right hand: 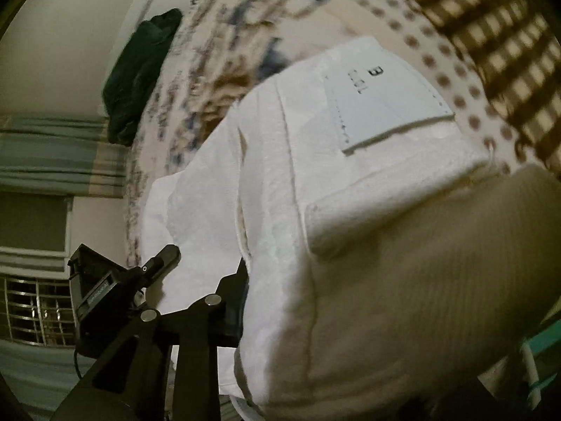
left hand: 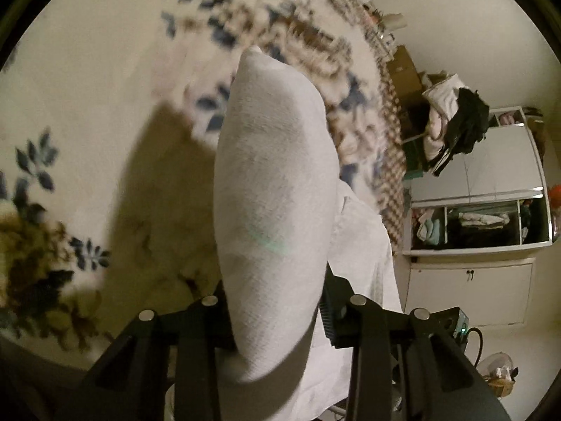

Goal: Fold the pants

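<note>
The white pants [left hand: 273, 189] are pinched in my left gripper [left hand: 277, 315], and a thick fold of the cloth stands up between its black fingers above a floral bedspread [left hand: 87, 105]. In the right wrist view the pants [right hand: 315, 210] fill the frame, with the waistband and a white label patch [right hand: 382, 98] showing. My right gripper [right hand: 266, 301] is shut on the pants; only its left finger [right hand: 231, 294] shows, the other is hidden under the cloth. The other gripper [right hand: 115, 280] shows at lower left.
The floral bedspread [right hand: 210, 52] has a brown checked border [right hand: 491, 35]. A dark garment [right hand: 140, 70] lies at the bed's far edge. A white cupboard [left hand: 473, 210] with piled clothes [left hand: 452, 119] stands at the right of the left wrist view. A barred window [right hand: 31, 312] is at the left.
</note>
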The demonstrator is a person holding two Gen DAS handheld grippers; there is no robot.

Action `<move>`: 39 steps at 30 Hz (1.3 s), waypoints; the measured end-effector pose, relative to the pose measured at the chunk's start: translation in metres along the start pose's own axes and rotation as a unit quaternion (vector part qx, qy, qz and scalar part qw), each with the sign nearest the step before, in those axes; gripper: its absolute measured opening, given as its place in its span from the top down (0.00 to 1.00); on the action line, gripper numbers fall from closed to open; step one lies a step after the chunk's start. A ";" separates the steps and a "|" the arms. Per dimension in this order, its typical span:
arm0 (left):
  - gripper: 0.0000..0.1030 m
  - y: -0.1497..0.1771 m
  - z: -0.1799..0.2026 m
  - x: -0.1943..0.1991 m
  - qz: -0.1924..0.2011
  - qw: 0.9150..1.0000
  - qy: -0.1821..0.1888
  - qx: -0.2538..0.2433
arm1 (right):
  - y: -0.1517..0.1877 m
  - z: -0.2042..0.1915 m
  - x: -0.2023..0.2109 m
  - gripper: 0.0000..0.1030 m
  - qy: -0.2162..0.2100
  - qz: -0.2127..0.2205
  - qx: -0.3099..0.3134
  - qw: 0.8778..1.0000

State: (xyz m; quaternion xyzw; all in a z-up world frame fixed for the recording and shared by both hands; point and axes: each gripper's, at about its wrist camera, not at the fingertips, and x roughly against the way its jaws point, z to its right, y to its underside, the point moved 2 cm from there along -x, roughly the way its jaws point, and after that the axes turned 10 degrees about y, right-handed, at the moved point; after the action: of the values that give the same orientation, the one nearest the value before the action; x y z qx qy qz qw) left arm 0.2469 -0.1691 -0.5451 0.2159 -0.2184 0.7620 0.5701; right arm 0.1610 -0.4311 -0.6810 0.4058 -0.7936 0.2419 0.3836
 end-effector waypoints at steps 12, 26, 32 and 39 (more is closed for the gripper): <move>0.70 -0.164 0.050 0.035 0.076 0.996 0.037 -0.032 | -0.123 -0.153 0.016 0.70 -0.039 0.060 0.069 0.995; 0.70 -0.428 -0.041 -0.014 0.050 0.998 0.014 -0.039 | -0.305 -0.292 -0.198 0.71 -0.033 0.079 0.053 0.995; 0.64 -0.455 -0.096 -0.040 0.016 1.000 0.002 -0.017 | -0.330 -0.296 -0.266 0.66 -0.004 0.054 0.043 0.998; 0.35 -0.432 -0.112 -0.021 0.023 1.000 -0.016 0.002 | -0.309 -0.257 -0.258 0.36 0.073 0.034 0.054 0.995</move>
State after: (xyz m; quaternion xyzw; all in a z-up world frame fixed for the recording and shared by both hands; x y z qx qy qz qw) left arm 0.6594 -0.0108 -0.6104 0.2241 -0.2306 0.7720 0.5483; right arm 0.6205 -0.3051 -0.7149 0.3803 -0.7621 0.3265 0.4098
